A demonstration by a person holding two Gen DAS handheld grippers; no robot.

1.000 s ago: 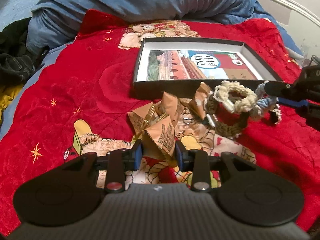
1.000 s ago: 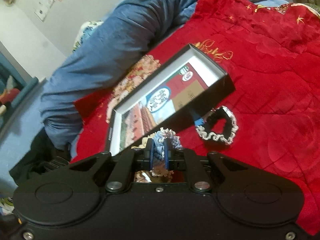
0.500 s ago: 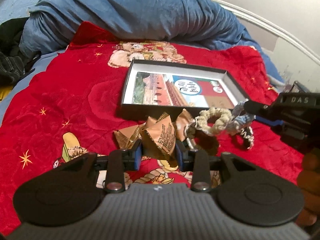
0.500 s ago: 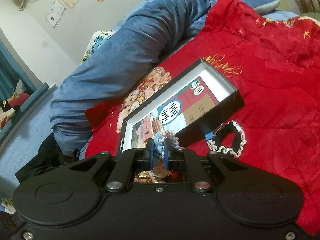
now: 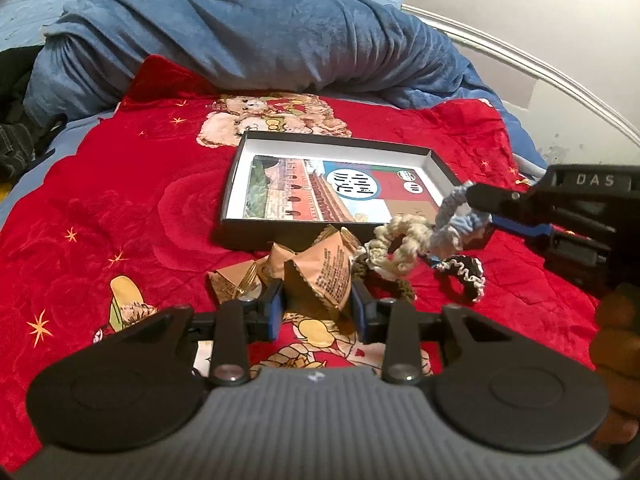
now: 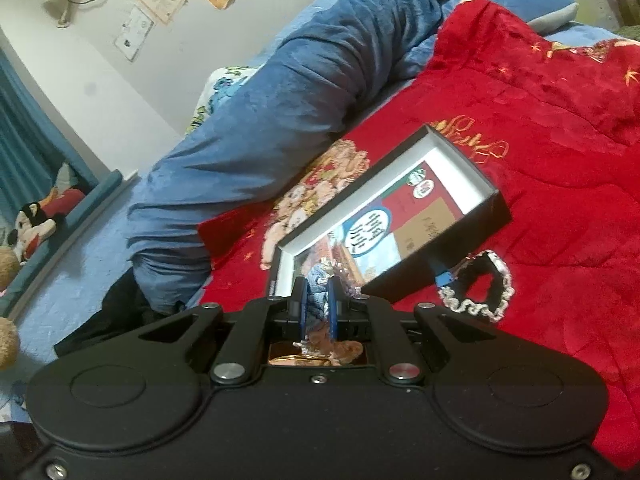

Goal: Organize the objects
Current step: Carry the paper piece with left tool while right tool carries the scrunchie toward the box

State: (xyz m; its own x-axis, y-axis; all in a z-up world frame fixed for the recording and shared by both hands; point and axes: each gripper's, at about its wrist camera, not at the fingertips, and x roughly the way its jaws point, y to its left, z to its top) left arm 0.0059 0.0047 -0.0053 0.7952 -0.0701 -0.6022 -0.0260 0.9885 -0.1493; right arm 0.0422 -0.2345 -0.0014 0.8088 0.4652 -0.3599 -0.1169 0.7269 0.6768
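Left wrist view: left tool pinching a tan snack packet between its blue pads, lifted off the red blanket. Just ahead, more tan packets, then the open black box. Ahead and right, right tool clamped on a pale blue scrunchie, with a cream scrunchie hanging against it, possibly snagged, hard to confirm. Black scrunchie with white trim lying on the blanket below. Right wrist view: right tool pressed nearly together on the blue scrunchie, box directly ahead, trimmed black scrunchie ahead-right on the blanket. Risks: cream scrunchie dragged along and dropped short of the box; crinkly packet slipping from a corner grip; both tools crowding the same near wall and tipping the box on soft bedding. Hidden: the blue scrunchie's lower loop behind the tool body, anything beneath the packet pile.
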